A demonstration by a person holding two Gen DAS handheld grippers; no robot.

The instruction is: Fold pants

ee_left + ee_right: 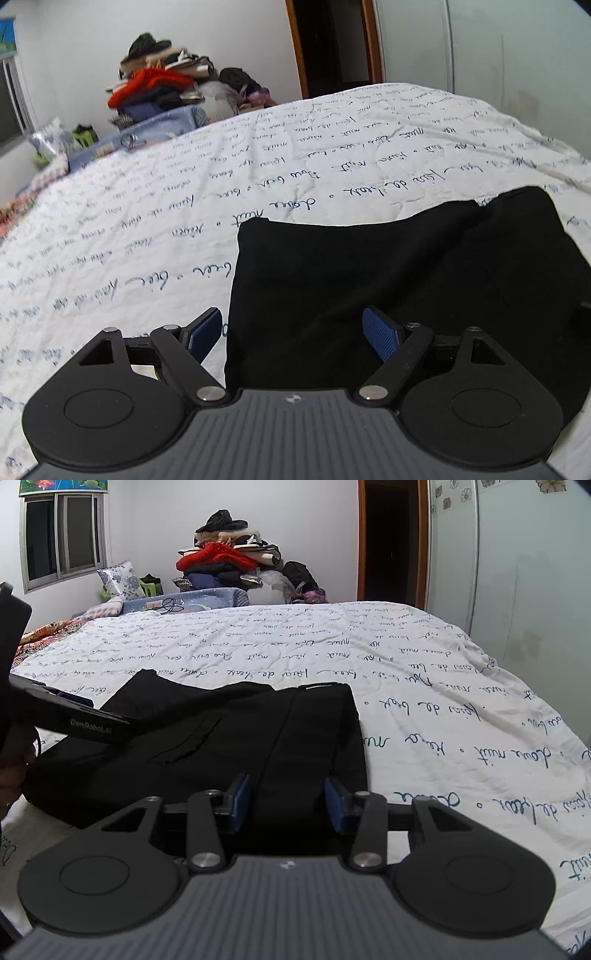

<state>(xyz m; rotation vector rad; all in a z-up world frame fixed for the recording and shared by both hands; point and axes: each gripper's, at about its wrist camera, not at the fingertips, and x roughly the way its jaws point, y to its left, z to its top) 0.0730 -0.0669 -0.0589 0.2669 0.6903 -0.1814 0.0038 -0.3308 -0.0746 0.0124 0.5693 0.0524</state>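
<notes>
the black pants [229, 746] lie folded into a flat, roughly square bundle on the white bedspread [147, 221] printed with blue handwriting. the cloth is matte and dark, with a pocket opening showing on the top layer and a long seam running from the far edge toward the right gripper [288, 805]. a small white label shows at the far edge. the far edge is uneven, with one corner poking out beyond the rest.

the left gripper [295, 332] stands wide open at the bundle's left edge: its left finger is over bare bedspread, its right finger over the black cloth, and nothing is clamped between them.

the right gripper's fingers are partly open, straddling the seam near the bundle's right edge. black fabric fills the gap between the blue pads [240, 801], but whether they press on it i cannot tell.
</notes>
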